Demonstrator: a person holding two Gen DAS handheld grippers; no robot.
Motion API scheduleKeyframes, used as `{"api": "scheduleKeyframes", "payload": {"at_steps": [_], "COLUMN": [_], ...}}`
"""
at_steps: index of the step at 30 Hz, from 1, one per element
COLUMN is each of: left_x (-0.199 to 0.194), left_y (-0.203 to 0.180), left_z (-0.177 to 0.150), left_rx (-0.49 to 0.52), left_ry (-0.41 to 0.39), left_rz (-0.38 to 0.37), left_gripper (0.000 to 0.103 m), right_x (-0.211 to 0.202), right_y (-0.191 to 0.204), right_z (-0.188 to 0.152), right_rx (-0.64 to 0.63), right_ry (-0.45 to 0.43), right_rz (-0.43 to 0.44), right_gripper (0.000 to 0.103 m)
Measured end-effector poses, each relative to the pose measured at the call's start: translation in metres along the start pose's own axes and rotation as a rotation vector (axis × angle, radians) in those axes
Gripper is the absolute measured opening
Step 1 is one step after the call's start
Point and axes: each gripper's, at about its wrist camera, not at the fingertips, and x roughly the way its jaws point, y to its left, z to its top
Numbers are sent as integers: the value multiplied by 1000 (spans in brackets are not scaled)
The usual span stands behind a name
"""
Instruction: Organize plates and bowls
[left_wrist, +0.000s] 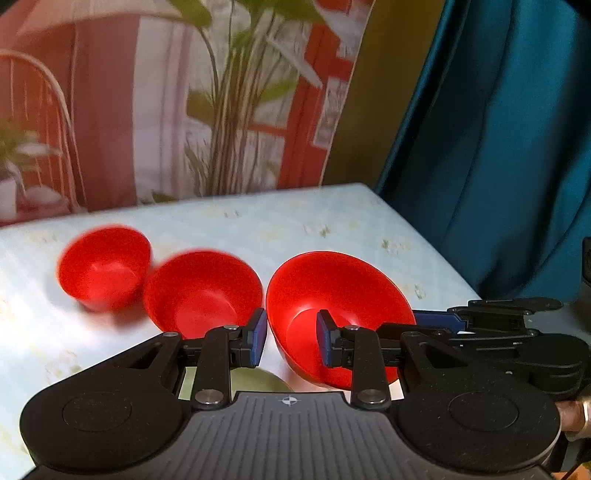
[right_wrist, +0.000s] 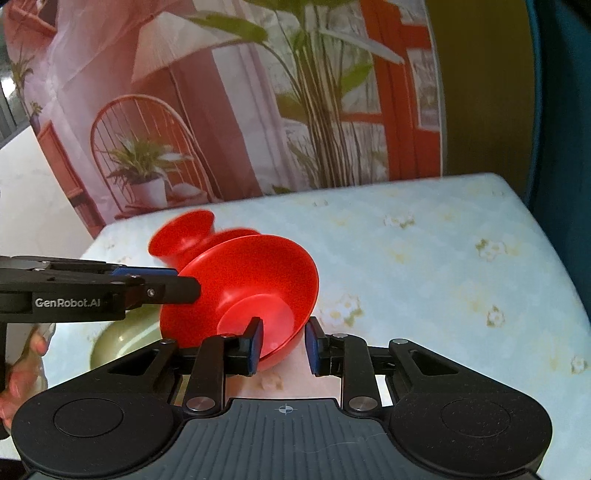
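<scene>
Covering the table (right_wrist: 424, 258), a floral cloth carries two red bowls; a larger bowl (right_wrist: 255, 284) hangs tilted above it, both grippers' fingers nearly closed, pinching its rim: left gripper (left_wrist: 291, 336), right gripper (right_wrist: 284, 345)

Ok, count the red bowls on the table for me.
3. The large bowl is gripped at its rim by both hand-held grippers, the medium bowl sits just left of it, and the small bowl is farthest left. None looks hidden.
</scene>
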Motion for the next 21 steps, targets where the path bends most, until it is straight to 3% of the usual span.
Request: {"api": "scheduleKeyframes", "payload": {"at_steps": [12,21], "left_x": [-42,-34], "left_y": [52,77], "left_z": [24,30], "left_rx": [-50,-87], "left_ry": [-111,-123], "left_rz": [91,127], "left_gripper": [31,31], "right_x": [22,49], "right_y": [67,98], "right_z": [61,83], "right_rx": [-45,-85], "right_ry": [-61,-76], "right_rz": [36,23], "right_gripper": [23,23]}}
